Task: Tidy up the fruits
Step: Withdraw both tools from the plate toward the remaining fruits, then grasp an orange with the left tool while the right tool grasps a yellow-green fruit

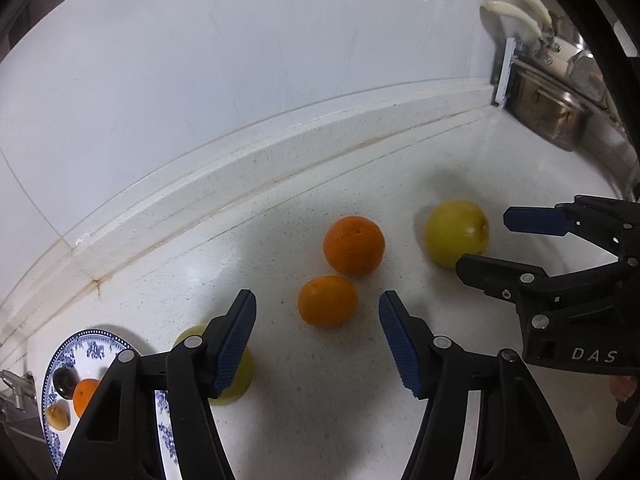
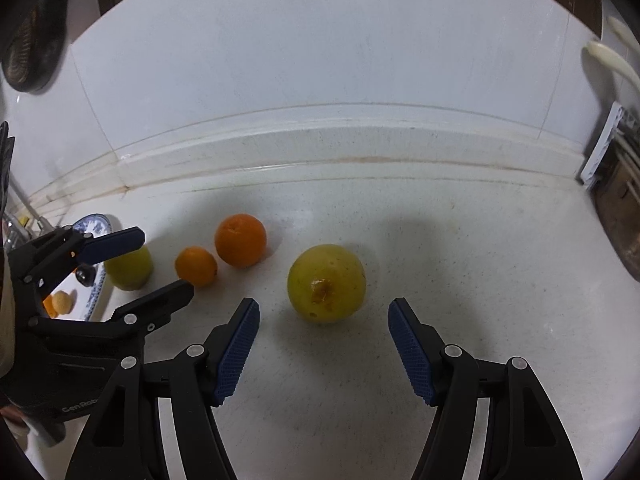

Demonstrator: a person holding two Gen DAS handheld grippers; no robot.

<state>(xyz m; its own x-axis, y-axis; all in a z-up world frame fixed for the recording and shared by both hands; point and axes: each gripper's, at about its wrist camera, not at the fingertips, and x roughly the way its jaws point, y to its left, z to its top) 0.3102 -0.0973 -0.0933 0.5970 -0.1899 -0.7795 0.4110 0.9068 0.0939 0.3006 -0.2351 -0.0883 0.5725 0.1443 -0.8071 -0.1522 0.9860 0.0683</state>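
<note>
White table (image 2: 460, 264), four loose fruits in a rough row. Left gripper (image 1: 318, 336): fingers apart, holding nothing, small orange (image 1: 327, 301) just ahead between the tips. Larger orange (image 1: 354, 245) close behind it. Right gripper (image 2: 323, 340): fingers apart, holding nothing, yellow-green fruit (image 2: 326, 283) near the tips, brown blemish facing the camera. A second yellow-green fruit (image 1: 240, 376) sits beside the blue-patterned plate (image 1: 96, 340). On the plate: a small orange piece (image 1: 85, 394), a dark fruit (image 1: 65, 380), a tan fruit (image 1: 57, 416).
</note>
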